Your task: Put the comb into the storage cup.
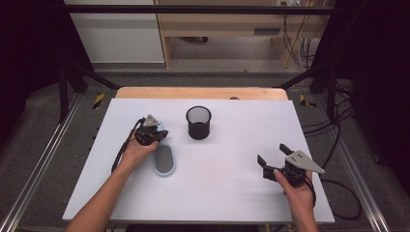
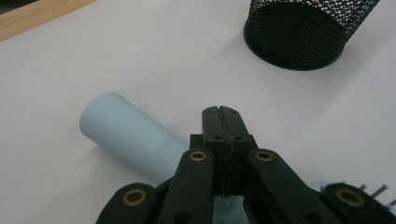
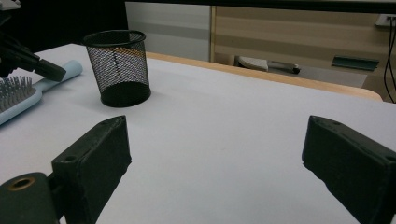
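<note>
A light blue hairbrush [image 1: 164, 159] lies flat on the white table [image 1: 222, 193], bristles up, its round handle [image 2: 126, 135] pointing toward the far left. My left gripper [image 1: 161, 134] hovers just over the handle where it meets the brush head. Its jaws [image 2: 220, 112] are shut, pressed flat together with nothing between them. A black mesh cup [image 1: 198, 123] stands upright beyond and to the right of it. My right gripper [image 1: 272, 153] rests near the table's front right, open, with only bare table between its pads [image 3: 98, 154].
The right gripper view has the mesh cup [image 3: 119, 65] at far left, with the brush [image 3: 18, 98] and the left gripper [image 3: 32, 63] beside it. A wooden edge [image 1: 200, 93] borders the table's far side. Metal rails and cables run along both sides.
</note>
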`<state>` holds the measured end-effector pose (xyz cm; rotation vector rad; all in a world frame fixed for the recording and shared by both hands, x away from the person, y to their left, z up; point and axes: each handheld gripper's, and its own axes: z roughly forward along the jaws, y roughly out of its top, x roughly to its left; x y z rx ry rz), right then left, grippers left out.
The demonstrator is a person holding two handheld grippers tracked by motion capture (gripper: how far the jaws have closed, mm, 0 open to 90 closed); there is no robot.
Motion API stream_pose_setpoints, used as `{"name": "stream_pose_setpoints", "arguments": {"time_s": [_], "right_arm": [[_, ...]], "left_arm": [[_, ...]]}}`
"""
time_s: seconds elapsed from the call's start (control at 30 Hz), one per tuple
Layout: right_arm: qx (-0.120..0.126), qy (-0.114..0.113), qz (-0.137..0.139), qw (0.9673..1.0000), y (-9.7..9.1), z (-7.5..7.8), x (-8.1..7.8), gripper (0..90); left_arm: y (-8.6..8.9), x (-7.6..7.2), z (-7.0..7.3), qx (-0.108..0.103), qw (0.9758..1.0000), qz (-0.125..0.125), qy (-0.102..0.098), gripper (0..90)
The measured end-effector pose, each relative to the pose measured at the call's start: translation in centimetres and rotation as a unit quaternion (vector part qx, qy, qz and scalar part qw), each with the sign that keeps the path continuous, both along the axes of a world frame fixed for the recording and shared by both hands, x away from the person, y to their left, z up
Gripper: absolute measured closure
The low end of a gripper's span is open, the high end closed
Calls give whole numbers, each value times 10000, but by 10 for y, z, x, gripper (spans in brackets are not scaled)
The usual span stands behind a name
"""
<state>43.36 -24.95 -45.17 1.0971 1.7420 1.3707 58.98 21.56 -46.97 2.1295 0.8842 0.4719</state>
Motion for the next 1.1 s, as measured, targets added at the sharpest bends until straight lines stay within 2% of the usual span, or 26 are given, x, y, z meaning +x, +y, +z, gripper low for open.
{"name": "stream_pose_setpoints", "arguments": {"time_s": [0.2, 0.4, 0.87, 0.9, 1.1], "right_arm": [[2, 25, -1, 10000, 0, 0, 0, 79], [22, 48, -7, 10000, 0, -1, 0, 78], [0, 85, 19, 10000, 0, -2, 1, 78], [8, 100, 16, 9999, 0, -2, 1, 78], [25, 115, 17, 9999, 0, -2, 1, 76]], "left_arm": [[-2, 2, -2, 43, 10000, -31, 9, 900], [-6, 4, -3, 243, 9996, -105, 5, 900], [1, 0, 1, 455, 9988, -156, 70, 900], [0, 0, 1, 533, 9985, -145, 43, 900], [2, 1, 0, 534, 9985, -118, 97, 900]]}}
